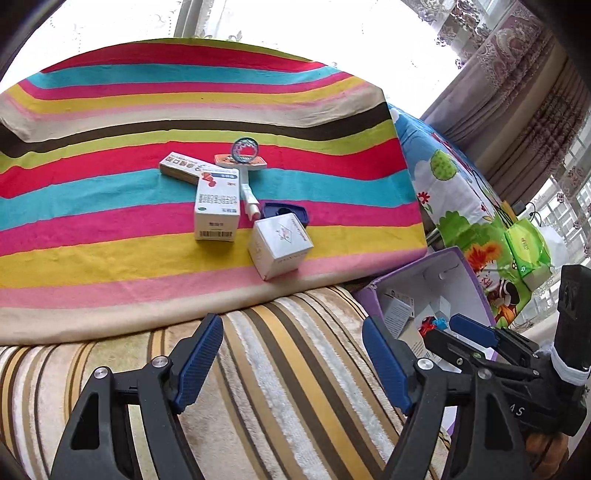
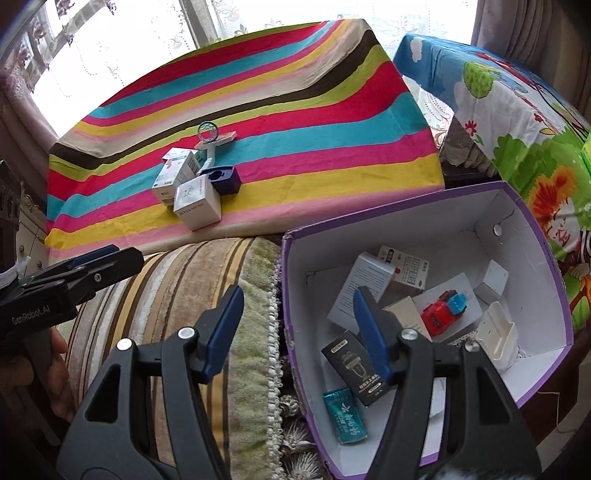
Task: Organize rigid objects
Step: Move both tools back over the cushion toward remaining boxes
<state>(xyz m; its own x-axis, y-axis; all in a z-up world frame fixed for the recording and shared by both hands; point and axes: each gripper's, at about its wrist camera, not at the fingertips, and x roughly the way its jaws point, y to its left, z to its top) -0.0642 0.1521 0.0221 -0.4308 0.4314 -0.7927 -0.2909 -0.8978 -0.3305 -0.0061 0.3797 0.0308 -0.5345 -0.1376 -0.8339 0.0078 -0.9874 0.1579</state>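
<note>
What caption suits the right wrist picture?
Open right tool hangs at the rim of a purple box holding packets and a red toy car.

Striped cloth [image 1: 110,221], 3 white boxes [image 1: 216,210], perhaps more

Bright daylight from the blown-out window [image 1: 295,22] behind; sharp focus, fisheye bending at edges.

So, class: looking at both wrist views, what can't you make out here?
- Purple box, left wrist view: its contents mostly hidden by the right claw.
- Dark blue case, left view: partly behind the white cube box.
- Black carton, right view: crossed by a claw finger.
- Print on the medicine boxes, right view: too small.
</note>
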